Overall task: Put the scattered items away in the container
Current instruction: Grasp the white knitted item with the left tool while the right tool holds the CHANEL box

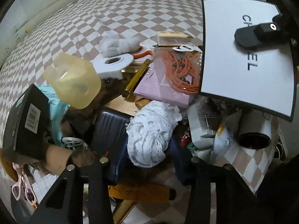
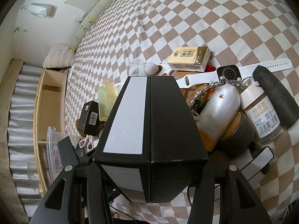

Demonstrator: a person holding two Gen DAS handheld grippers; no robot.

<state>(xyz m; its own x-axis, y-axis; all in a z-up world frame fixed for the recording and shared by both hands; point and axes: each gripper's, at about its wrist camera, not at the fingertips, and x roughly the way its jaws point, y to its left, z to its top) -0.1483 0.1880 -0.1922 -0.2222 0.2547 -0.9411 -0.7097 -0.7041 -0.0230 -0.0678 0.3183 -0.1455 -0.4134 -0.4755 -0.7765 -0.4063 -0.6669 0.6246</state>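
My right gripper (image 2: 149, 169) is shut on a black box with a white panel (image 2: 149, 130) and holds it above a pile of items on the checked bedspread. The same box shows in the left wrist view (image 1: 243, 59), gripped by a black right finger (image 1: 261, 31). My left gripper (image 1: 147, 169) is open above the pile, over a white yarn ball (image 1: 151, 134) and a dark blue case (image 1: 110, 130). The pile also holds a yellow translucent tub (image 1: 74, 82), a pink notebook (image 1: 158, 87), orange cord (image 1: 183, 72) and a gold tube (image 1: 136, 78).
A tissue pack (image 2: 188, 57), white smartwatch (image 2: 228, 73), toothpick jar (image 2: 261, 115), silver bottle (image 2: 218, 112) and black oblong pad (image 2: 274, 97) lie right of the box. A small black barcode box (image 2: 89, 117) and pink scissors (image 1: 22, 186) lie left. A wooden shelf (image 2: 50, 100) stands beside the bed.
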